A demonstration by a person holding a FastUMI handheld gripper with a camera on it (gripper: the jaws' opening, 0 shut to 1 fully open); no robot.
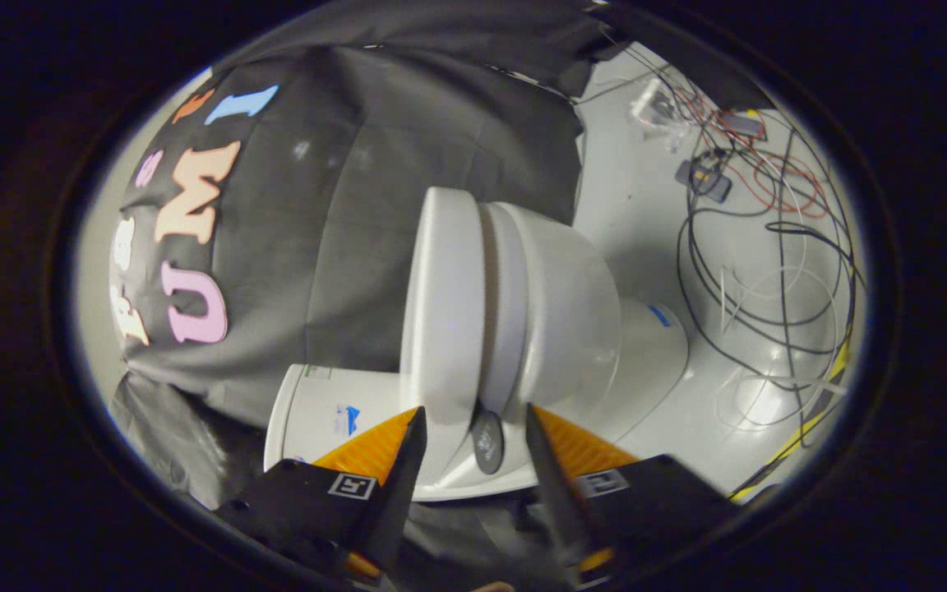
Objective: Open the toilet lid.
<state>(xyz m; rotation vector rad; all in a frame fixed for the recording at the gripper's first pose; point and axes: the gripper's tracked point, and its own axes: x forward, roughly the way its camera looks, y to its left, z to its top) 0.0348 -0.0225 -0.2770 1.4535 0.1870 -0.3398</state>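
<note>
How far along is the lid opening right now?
Nothing looks done: the lid lies flat against the seat on the toilet bowl. In hand: the gripper is open, its fingers flanking the lid's near end without pressing it. Left: catch the lid's edge and swing it off the seat.

Gripper [473, 436] fingers spread, toilet lid [441, 321] edge between them; cables [761, 247] litter floor beyond
</note>
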